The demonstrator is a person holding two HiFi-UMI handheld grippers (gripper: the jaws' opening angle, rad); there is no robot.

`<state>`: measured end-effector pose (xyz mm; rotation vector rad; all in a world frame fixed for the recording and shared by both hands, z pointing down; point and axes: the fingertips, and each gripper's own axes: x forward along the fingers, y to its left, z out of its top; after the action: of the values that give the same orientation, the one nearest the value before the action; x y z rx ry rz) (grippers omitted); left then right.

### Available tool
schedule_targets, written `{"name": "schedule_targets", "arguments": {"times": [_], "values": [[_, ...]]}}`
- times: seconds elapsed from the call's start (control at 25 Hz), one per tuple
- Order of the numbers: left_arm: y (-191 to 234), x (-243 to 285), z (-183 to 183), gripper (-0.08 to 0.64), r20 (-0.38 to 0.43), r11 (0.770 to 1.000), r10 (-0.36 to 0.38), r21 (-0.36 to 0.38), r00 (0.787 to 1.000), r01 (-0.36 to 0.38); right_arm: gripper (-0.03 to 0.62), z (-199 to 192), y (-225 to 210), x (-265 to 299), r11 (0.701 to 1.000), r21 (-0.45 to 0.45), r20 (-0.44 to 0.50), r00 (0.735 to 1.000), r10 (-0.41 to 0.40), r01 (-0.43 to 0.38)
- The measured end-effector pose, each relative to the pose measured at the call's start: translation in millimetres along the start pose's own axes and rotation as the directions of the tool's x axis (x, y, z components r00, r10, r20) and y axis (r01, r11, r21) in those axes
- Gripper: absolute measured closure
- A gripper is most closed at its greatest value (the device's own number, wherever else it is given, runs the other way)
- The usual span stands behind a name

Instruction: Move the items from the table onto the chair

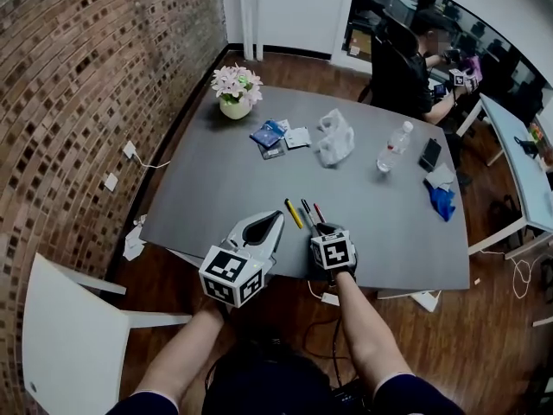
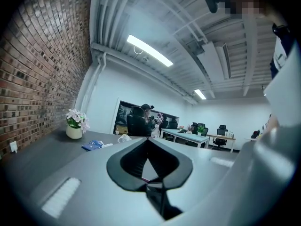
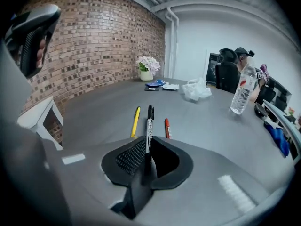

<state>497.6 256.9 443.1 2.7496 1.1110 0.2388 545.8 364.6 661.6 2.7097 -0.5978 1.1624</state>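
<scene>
Three pens lie side by side near the front edge of the grey table (image 1: 216, 197): a yellow pen (image 1: 294, 213), a black marker (image 1: 306, 212) and a red pen (image 1: 319, 213). My right gripper (image 1: 324, 230) is shut on the near end of the black marker (image 3: 149, 121), whose far end points away between the yellow pen (image 3: 136, 121) and the red pen (image 3: 167, 127). My left gripper (image 1: 275, 219) hovers just left of the pens, shut and holding nothing (image 2: 148, 142). The white chair (image 1: 69, 335) stands at the lower left, beside the table.
Farther back on the table are a flower pot (image 1: 236, 92), blue packets (image 1: 268, 134), a white plastic bag (image 1: 335, 138), a water bottle (image 1: 393, 148), a black phone (image 1: 429, 154) and a blue cloth (image 1: 442, 201). A person sits beyond the far right corner. A brick wall runs along the left.
</scene>
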Motion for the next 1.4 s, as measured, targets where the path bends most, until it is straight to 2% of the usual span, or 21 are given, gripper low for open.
{"name": "schedule_targets", "arguments": {"times": [0.24, 0.48, 0.56, 0.76, 0.92, 1.04, 1.16, 1.28, 1.4], "values": [[9, 0, -5, 0.548, -0.017, 1.0, 0.015, -0.001, 1.0, -0.015, 0.55, -16, 1, 21, 1.0, 0.028, -0.102, 0.995, 0.003, 0.0], [16, 0, -2, 0.548, -0.016, 1.0, 0.025, -0.003, 1.0, -0.025, 0.548, -14, 1, 22, 0.999, 0.033, -0.101, 0.995, 0.017, -0.014], [16, 1, -2, 0.548, -0.015, 1.0, 0.023, 0.0, 1.0, -0.023, 0.514, -9, 1, 19, 0.999, 0.036, -0.072, 0.997, 0.021, -0.019], [16, 1, 3, 0.548, -0.005, 1.0, 0.023, 0.009, 1.0, -0.023, 0.515, 23, 1, -2, 1.0, 0.026, 0.043, 0.999, 0.01, -0.011], [12, -1, 13, 0.548, 0.012, 0.999, 0.024, 0.023, 1.0, -0.024, 0.531, 63, 7, -38, 1.0, 0.002, 0.176, 0.984, 0.019, -0.02], [10, -3, 19, 0.548, 0.013, 0.999, 0.033, 0.027, 0.999, -0.033, 0.555, 98, 18, -74, 0.999, -0.026, 0.291, 0.956, 0.04, -0.034], [11, -7, 27, 0.548, 0.019, 0.998, 0.046, 0.031, 0.999, -0.047, 0.589, 133, 31, -112, 0.997, -0.057, 0.4, 0.914, 0.065, -0.046], [12, -14, 40, 0.548, 0.037, 0.997, 0.065, 0.036, 0.997, -0.066, 0.59, 166, 46, -152, 0.994, -0.09, 0.504, 0.858, 0.102, -0.065], [14, -25, 54, 0.548, 0.063, 0.995, 0.09, 0.044, 0.994, -0.093, 0.591, 188, 63, -190, 0.987, -0.132, 0.601, 0.785, 0.15, -0.087]]}}
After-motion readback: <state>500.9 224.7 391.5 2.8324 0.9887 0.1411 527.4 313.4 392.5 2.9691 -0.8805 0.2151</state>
